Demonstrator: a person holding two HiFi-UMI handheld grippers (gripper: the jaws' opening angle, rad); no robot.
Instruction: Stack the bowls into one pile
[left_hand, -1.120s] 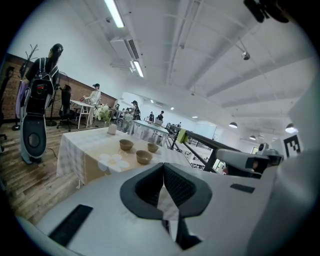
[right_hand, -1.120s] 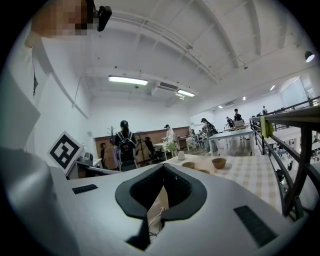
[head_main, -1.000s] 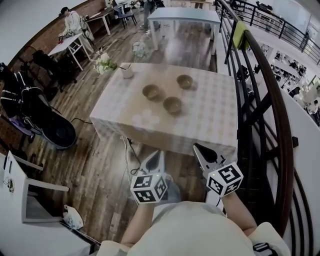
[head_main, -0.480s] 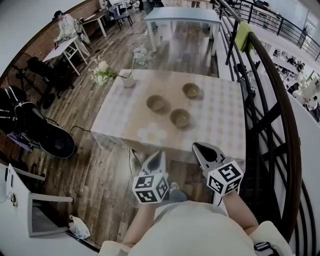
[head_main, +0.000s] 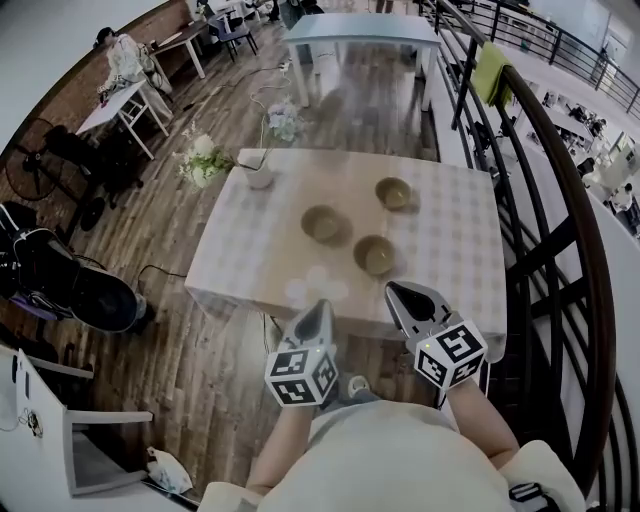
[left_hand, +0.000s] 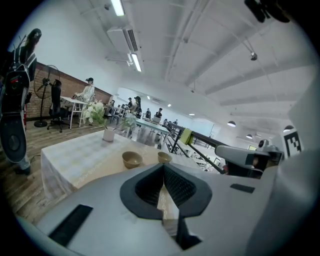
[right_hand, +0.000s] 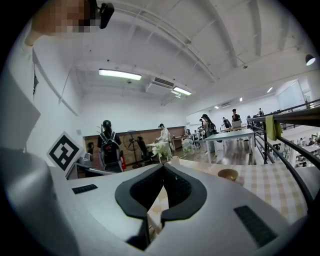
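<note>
My left tongs (head_main: 317, 310) and right tongs (head_main: 402, 295) are pinched shut, empty, near three separate bowls (head_main: 374, 254) on the table (head_main: 445, 250).

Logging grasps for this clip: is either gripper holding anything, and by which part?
Nothing is held. The left gripper and right gripper are both shut and empty; the three bowls sit apart on the table, untouched.

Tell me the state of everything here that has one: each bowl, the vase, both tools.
Left tool: shut, empty.
Right tool: shut, empty.
Near bowl: upright, unstacked.
Left bowl: upright, unstacked.
Far bowl: upright, unstacked.
Vase: upright, holding flowers.
</note>
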